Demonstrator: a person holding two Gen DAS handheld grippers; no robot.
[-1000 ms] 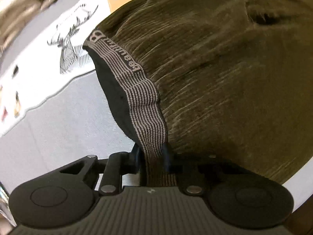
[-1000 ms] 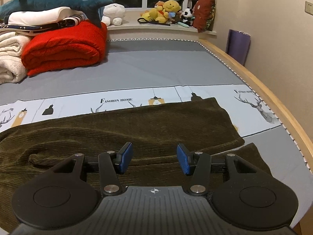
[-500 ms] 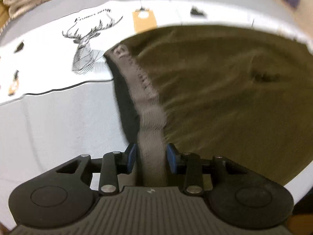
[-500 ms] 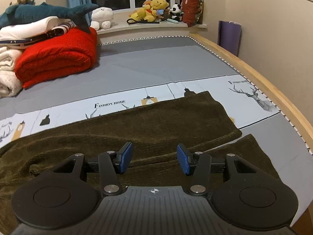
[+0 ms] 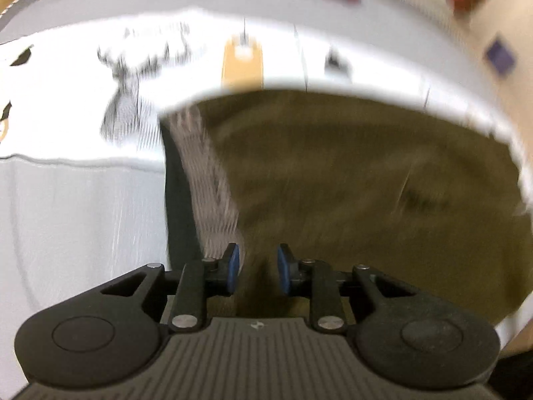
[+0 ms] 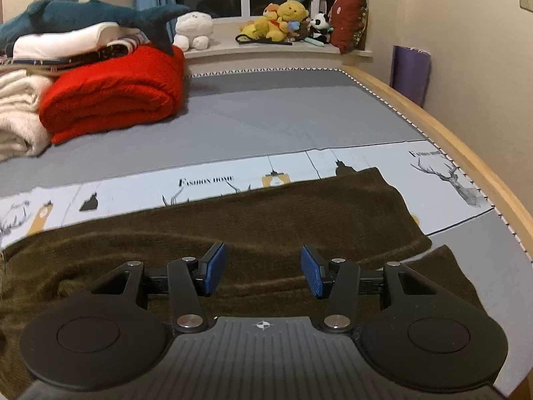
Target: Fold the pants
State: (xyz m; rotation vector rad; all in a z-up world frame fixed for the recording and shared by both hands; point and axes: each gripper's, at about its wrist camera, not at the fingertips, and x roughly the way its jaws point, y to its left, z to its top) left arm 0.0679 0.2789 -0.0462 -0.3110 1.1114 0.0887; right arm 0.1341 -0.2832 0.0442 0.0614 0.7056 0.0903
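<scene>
Danger of dropping pants (image 5: 366, 183) and spoiling fold: left tongs (image 5: 258, 263) just closing small, grip on blurry cloth unsure; right tongs (image 6: 263, 270) half open, empty.

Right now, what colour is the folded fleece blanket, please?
Bright red blanket, clearest in the right wrist view.

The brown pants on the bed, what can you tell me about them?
The pants are dark olive-brown corduroy, spread lengthwise over the bed sheet, one leg lying on the other. A grey striped waistband edges the left end. The left gripper hangs over that waistband, pads apart; the right gripper hovers open above the legs.
</scene>
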